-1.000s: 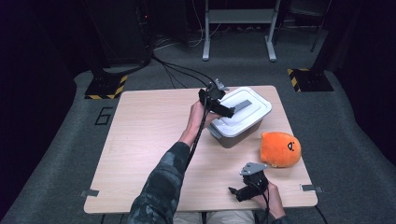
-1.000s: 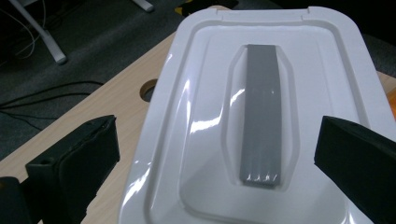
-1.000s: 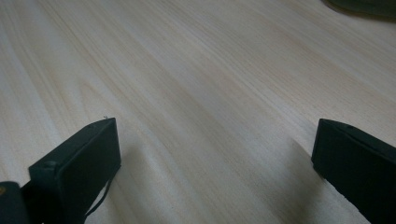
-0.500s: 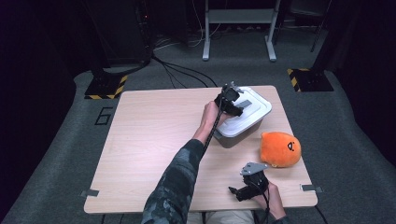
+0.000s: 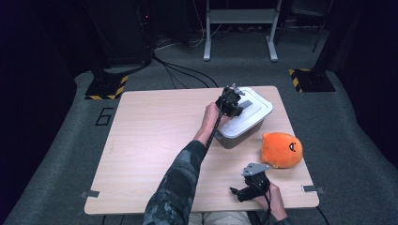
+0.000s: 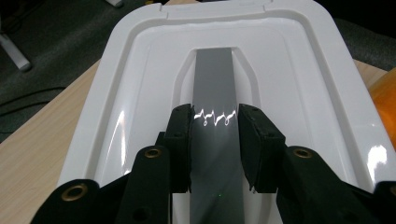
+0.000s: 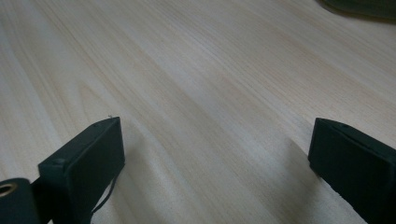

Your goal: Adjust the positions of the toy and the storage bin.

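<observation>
Left gripper [image 6: 215,140] with jaws closed on the grey handle strip [image 6: 214,79] of the white plastic box lid [image 5: 246,112] at the wooden table's [image 5: 150,140] far right, right gripper [image 7: 215,154] wide open, empty, resting low over the near edge, orange plush toy [image 5: 281,149] right of the box.

The rectangular light-wood table [image 5: 150,140] carries a grey plastic box with a white lid [image 5: 244,123], directly beneath the left gripper [image 5: 231,101]. A round orange plush toy [image 5: 280,150] lies beyond the right gripper [image 5: 244,191], which rests on the tabletop.
</observation>
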Available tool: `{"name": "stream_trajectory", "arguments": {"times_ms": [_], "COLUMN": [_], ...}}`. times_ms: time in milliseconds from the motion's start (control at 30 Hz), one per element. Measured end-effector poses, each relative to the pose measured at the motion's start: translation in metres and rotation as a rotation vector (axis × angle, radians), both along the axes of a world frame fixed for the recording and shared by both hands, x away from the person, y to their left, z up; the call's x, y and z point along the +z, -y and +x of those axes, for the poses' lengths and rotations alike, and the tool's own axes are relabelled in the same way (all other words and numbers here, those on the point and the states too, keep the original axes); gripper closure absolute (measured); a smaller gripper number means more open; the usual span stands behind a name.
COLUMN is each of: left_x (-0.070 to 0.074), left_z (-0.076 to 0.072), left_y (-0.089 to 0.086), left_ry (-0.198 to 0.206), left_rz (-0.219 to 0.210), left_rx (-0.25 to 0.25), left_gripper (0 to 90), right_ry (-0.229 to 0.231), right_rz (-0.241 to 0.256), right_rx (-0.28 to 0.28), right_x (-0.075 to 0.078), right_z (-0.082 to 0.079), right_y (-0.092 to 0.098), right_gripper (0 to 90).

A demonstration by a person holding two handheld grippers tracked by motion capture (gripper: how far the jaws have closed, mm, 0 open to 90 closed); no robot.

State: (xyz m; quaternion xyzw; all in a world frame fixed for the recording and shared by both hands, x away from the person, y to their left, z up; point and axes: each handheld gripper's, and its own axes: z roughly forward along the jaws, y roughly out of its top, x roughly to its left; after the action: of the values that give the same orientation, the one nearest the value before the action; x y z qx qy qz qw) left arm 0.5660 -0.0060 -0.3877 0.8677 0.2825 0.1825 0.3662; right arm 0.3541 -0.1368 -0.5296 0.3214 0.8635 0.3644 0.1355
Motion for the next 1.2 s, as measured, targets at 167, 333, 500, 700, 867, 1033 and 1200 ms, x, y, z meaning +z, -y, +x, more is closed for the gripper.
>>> {"name": "stream_trajectory", "arguments": {"times_ms": [167,333,500,700,867,1033,1200], "left_x": [-0.001,-0.001,-0.001,-0.001,-0.001,-0.001,-0.001], "left_z": [-0.002,-0.006,-0.008,-0.013,-0.017,-0.023,-0.027], "left_y": [-0.004,-0.008,-0.012,-0.018,-0.025,-0.034,-0.043], "left_ry": [0.004,0.004,0.003,0.011,0.012,0.009,0.006], "left_rz": [-0.009,0.000,-0.002,-0.004,-0.001,0.008,0.004], "left_rx": [0.007,0.014,0.018,0.020,0.015,0.007,0.003], "left_gripper": [66.2,66.2,66.2,66.3,66.3,66.3,66.3], "right_ry": [-0.001,0.000,-0.001,-0.001,0.001,0.004,0.002], "right_rz": [0.002,0.002,0.002,0.004,0.002,0.000,0.001], "right_rx": [0.000,-0.001,-0.003,-0.001,-0.002,-0.004,-0.005], "right_x": [0.000,0.000,0.000,0.000,0.000,0.000,0.000], "right_z": [0.000,0.000,0.000,0.000,0.000,0.000,0.001], "right_y": [0.000,0.000,0.000,0.000,0.000,0.000,0.001], "right_gripper": [3.3,3.3,3.4,3.5,3.6,3.6,3.8]}}
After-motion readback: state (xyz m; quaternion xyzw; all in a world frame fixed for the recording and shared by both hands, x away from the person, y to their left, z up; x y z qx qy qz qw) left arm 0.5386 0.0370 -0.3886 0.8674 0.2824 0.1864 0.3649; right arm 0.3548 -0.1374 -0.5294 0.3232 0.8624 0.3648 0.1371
